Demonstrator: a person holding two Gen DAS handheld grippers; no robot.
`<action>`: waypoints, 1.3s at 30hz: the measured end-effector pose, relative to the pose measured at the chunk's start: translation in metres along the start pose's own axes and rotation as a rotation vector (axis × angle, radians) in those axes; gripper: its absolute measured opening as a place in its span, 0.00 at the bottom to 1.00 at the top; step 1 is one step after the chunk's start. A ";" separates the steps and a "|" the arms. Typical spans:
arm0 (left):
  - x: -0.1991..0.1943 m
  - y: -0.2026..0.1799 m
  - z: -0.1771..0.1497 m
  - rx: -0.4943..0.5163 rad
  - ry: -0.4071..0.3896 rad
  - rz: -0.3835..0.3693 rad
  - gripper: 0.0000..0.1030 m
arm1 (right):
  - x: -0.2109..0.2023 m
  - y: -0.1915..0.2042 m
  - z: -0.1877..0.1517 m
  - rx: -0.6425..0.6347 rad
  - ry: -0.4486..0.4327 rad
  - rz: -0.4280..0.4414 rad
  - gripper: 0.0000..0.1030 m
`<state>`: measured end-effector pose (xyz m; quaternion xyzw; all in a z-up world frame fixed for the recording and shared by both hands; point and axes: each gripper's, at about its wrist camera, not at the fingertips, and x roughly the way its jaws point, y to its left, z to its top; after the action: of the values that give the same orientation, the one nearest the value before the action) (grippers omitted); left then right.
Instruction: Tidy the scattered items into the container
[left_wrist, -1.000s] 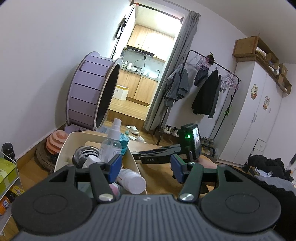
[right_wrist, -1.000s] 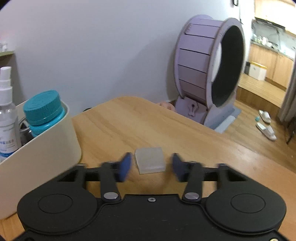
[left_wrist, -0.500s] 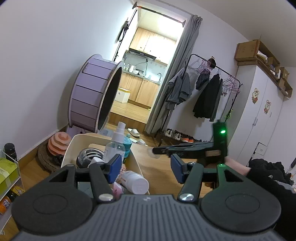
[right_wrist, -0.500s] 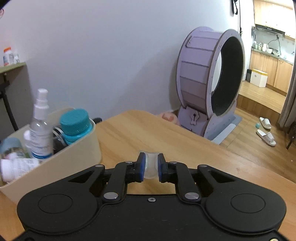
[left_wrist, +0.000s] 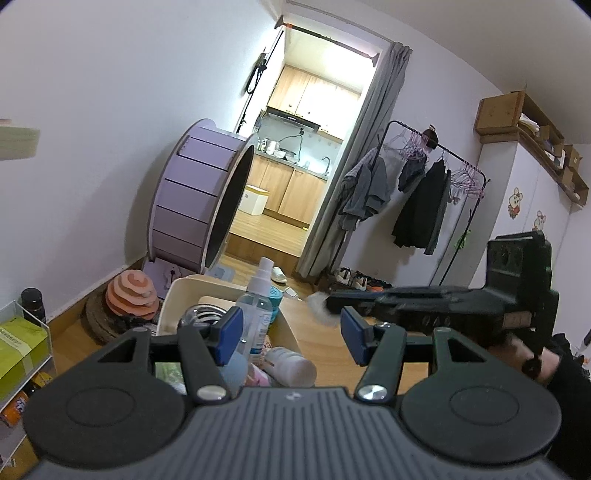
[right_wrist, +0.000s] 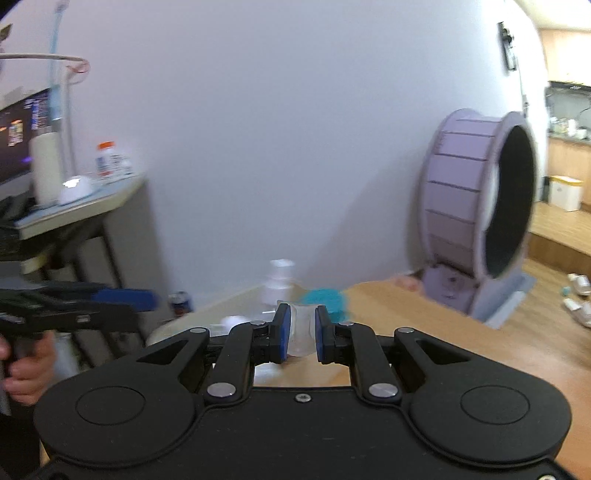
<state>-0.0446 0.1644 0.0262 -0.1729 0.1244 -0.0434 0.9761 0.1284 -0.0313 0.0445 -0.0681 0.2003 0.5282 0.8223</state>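
My right gripper (right_wrist: 302, 334) is shut on a small translucent white box (right_wrist: 302, 328) and holds it in the air above the wooden table (right_wrist: 424, 317). In the left wrist view the same gripper (left_wrist: 327, 305) comes in from the right with the box (left_wrist: 317, 302) at its tip, just right of the cream container (left_wrist: 177, 295). The container holds a spray bottle (left_wrist: 258, 299), a teal-capped jar (left_wrist: 275, 293), a white bottle (left_wrist: 291, 365) and other items. My left gripper (left_wrist: 290, 338) is open and empty, above the container's near side.
A large purple exercise wheel (left_wrist: 199, 199) stands on the floor beyond the table. A side desk with bottles (right_wrist: 81, 192) is at the left. A clear rack with a green box (left_wrist: 22, 339) sits at lower left. A clothes rack (left_wrist: 424, 199) stands at the back.
My right gripper closed on the translucent box, lifted it off the table and swung left toward the container. My left gripper stayed open and rose slightly.
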 end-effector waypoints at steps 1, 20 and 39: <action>-0.002 0.001 0.000 -0.001 -0.004 0.002 0.56 | 0.006 0.007 -0.001 -0.005 0.009 0.017 0.14; -0.005 -0.003 0.002 0.021 0.011 0.029 0.80 | 0.003 0.045 -0.007 0.002 0.023 -0.025 0.67; -0.001 -0.013 0.020 0.021 0.251 0.321 1.00 | -0.016 0.051 0.000 -0.011 0.164 -0.139 0.85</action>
<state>-0.0411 0.1591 0.0489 -0.1339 0.2707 0.0901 0.9490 0.0770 -0.0225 0.0554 -0.1292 0.2588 0.4636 0.8375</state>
